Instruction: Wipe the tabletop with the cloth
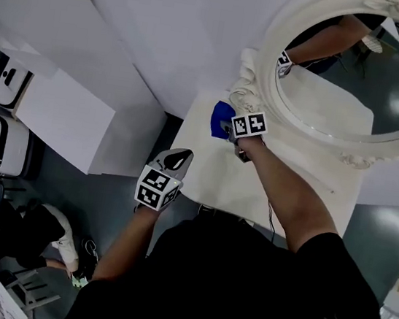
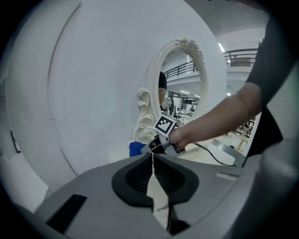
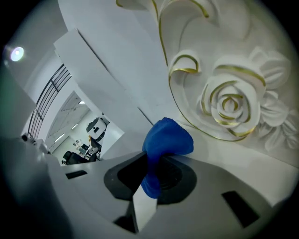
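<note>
1. Left gripper [image 1: 173, 163]: nearest item, held at the near left edge of the tabletop [image 1: 208, 175]. Jaws together with nothing between them; only a thin seam shows in the left gripper view.
2. Tabletop: white and rectangular, with dark floor to its left.
3. Right gripper [image 1: 227, 129]: reaches out over the tabletop's far left part on an outstretched arm. Jaws clamped on the cloth [image 3: 166, 139].
4. Cloth: blue and bunched. One fold is pinched between the right jaws, and the rest bulges out ahead of them. It sits at the tabletop's far left corner, just beside the mirror base.
5. Mirror [image 1: 268, 48]: oval, in an ornate white frame with a gold-edged carved rose [image 3: 230, 105]. It stands at the table's far side against a white wall.
</note>
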`<state>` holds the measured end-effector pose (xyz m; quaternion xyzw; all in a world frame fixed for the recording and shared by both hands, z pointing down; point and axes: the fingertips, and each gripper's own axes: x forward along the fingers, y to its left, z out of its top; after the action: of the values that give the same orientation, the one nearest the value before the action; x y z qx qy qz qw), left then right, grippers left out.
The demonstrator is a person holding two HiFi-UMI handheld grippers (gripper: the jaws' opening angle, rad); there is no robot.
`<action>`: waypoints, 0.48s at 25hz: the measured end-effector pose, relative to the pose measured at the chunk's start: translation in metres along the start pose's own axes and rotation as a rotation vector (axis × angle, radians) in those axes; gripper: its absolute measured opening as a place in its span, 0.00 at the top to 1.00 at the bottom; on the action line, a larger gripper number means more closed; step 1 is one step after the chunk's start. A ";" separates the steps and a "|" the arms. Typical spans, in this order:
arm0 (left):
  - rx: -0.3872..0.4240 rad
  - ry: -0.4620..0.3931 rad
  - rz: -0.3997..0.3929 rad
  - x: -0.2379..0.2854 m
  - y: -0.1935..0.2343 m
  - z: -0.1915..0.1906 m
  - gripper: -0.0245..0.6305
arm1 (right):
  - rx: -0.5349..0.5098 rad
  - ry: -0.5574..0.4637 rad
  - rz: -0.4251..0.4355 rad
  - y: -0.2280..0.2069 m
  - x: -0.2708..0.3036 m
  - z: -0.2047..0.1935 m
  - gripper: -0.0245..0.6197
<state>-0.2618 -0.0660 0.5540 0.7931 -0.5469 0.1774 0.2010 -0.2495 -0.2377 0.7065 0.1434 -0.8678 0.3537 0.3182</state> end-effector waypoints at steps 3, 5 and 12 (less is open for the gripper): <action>-0.002 -0.004 0.010 -0.001 0.009 0.001 0.93 | 0.041 0.017 -0.034 -0.017 0.008 -0.006 0.90; -0.003 0.001 0.011 -0.001 0.014 0.000 0.93 | 0.062 0.027 -0.053 -0.027 0.011 -0.010 0.90; 0.003 0.005 -0.002 0.006 0.015 0.001 0.93 | 0.067 0.053 -0.099 -0.047 0.002 -0.026 0.90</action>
<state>-0.2739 -0.0763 0.5583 0.7934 -0.5454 0.1801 0.2016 -0.2168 -0.2528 0.7471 0.1872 -0.8387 0.3700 0.3530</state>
